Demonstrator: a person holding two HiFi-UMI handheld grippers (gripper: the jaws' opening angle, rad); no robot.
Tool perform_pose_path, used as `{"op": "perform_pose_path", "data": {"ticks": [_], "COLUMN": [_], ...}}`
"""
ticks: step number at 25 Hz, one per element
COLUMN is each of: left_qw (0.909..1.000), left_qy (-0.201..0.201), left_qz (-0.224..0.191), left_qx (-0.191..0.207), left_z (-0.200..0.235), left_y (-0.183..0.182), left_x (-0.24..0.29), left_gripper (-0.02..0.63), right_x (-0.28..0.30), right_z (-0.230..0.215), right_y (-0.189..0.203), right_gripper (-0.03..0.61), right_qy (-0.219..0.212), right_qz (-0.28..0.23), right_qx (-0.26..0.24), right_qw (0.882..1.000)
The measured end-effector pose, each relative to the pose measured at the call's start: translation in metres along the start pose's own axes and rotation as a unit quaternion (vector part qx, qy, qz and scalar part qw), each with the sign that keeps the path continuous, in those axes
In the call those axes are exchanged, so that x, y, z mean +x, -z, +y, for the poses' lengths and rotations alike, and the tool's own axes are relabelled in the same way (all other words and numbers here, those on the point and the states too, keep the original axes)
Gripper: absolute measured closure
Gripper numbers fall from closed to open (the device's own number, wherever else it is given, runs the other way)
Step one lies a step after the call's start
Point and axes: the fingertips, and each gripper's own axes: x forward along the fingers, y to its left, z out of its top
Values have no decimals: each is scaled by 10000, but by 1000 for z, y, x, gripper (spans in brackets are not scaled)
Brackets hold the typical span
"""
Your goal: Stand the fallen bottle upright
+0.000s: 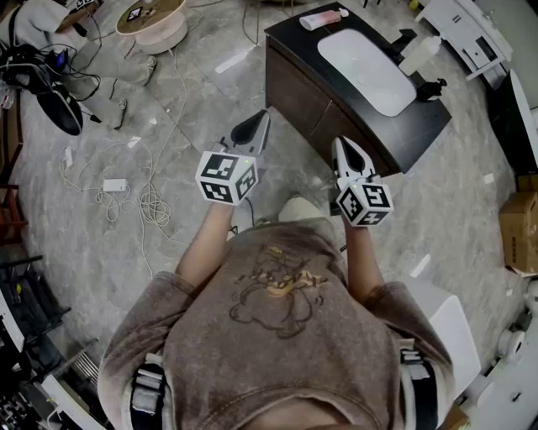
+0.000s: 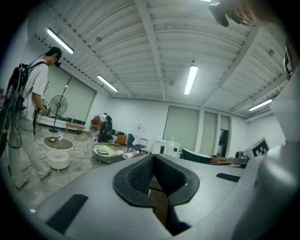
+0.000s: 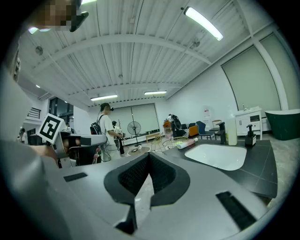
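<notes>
One bottle [image 1: 322, 20] lies on its side at the far end of a dark counter [image 1: 290, 44], just beside the white sink [image 1: 366, 71]. Left gripper [image 1: 261, 118] and right gripper [image 1: 340, 145], well apart from the bottle, have jaws pressed together, holding nothing.

Head cam: we're looking steeply down, worktop [image 1: 424, 117] just ahead. Cams on left claw [image 1: 257, 124], right claw [image 1: 345, 148] face level across room; right one shares sink [image 3: 220, 157], close.

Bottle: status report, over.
Left gripper and right gripper shut, empty, well short of bottle. It lies flat at far end of counter, past sink. Path looks clear.
</notes>
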Motion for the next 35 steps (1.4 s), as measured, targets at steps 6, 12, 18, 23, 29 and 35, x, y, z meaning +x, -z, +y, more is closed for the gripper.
{"op": "perform_pose_path", "data": {"ticks": [6,12,18,23,29,35], "left_qw": [10000,9999,9998,9995,9994,9996], "left_qy": [82,105,176,314,328,271], "left_qz": [-33,-8,66,80,106,89], "left_qx": [-31,59,69,23,-13,-79], "left_z": [13,28,39,46,67,89], "left_y": [2,3,5,2,-17,-42], "left_x": [5,29,68,113,182,249], "left_gripper": [595,595,595,596,595,595], "right_x": [15,37,62,89,139,195], "right_z": [3,-16,-42,-76,-122,-161], "right_y": [1,7,5,1,-23,-46], "right_gripper": [580,580,578,580,580,580], "right_qy": [3,79,154,223,241,107], "right_qz": [-173,-210,-272,-290,-181,1], "right_qx": [28,185,335,417,408,384], "right_qw": [9998,9996,9990,9985,9987,9992]}}
